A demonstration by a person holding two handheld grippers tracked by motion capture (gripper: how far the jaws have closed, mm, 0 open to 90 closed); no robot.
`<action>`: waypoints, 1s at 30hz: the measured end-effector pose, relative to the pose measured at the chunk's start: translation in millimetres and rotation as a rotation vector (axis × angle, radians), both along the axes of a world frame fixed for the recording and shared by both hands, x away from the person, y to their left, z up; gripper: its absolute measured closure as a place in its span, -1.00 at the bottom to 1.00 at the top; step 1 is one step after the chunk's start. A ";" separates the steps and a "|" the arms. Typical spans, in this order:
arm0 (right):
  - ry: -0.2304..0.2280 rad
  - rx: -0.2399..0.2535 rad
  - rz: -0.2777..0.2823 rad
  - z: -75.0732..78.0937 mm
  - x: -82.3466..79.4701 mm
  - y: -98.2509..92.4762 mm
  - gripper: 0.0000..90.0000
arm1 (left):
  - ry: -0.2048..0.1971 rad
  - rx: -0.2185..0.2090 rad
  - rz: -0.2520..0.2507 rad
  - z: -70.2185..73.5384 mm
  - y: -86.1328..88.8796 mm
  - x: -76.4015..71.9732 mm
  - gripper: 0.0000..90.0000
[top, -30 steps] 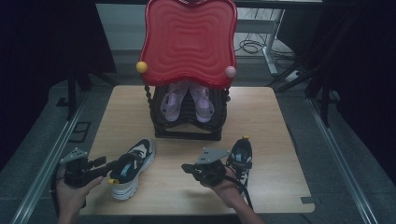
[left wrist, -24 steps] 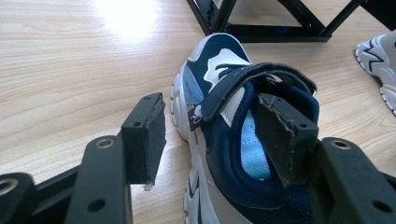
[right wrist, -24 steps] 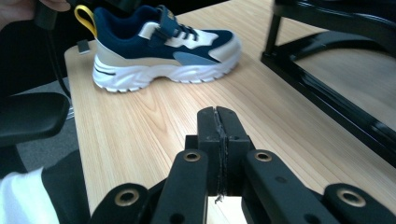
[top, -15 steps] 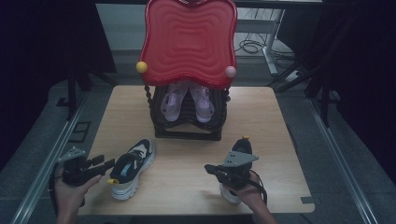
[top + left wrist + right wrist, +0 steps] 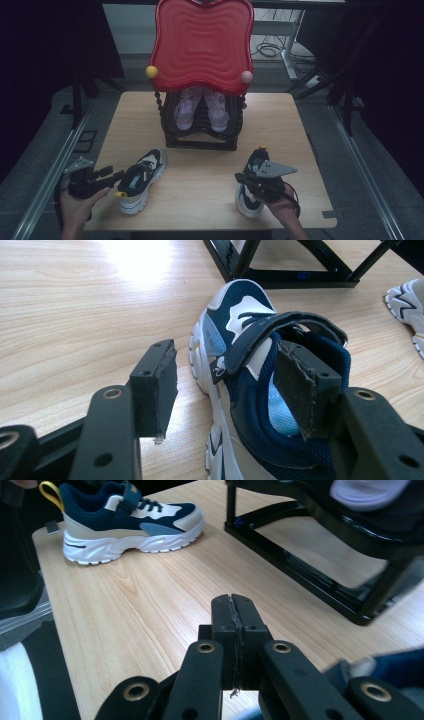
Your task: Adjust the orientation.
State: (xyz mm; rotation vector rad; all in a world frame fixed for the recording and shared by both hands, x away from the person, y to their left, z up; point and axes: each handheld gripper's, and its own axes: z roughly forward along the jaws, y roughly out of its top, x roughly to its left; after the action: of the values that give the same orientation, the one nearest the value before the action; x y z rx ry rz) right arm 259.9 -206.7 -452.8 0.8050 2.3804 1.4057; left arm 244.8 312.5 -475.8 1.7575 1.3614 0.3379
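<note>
The left gripper (image 5: 107, 174) stands open, one of its fingers (image 5: 300, 385) inside the near-left sneaker (image 5: 141, 179) on the surface (image 5: 200, 185). The right gripper (image 5: 233, 630), pressed shut and empty, hovers over the near-right sneaker (image 5: 250, 192).

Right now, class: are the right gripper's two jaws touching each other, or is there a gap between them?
Touching. The right gripper view shows the right gripper with its two black pads pressed flat together along one seam, nothing between them, above the wooden table.
</note>
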 end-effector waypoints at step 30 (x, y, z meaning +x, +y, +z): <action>0.017 -0.009 -0.110 -11.1 -18.5 -63.1 0.98 | -0.002 0.005 -0.005 -0.4 -2.3 0.0 -0.07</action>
State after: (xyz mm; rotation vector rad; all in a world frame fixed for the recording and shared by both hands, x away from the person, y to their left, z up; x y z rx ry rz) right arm 241.4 -269.8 -463.9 0.9336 2.3152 1.3497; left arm 244.7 310.2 -476.2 1.7642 1.3560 0.3410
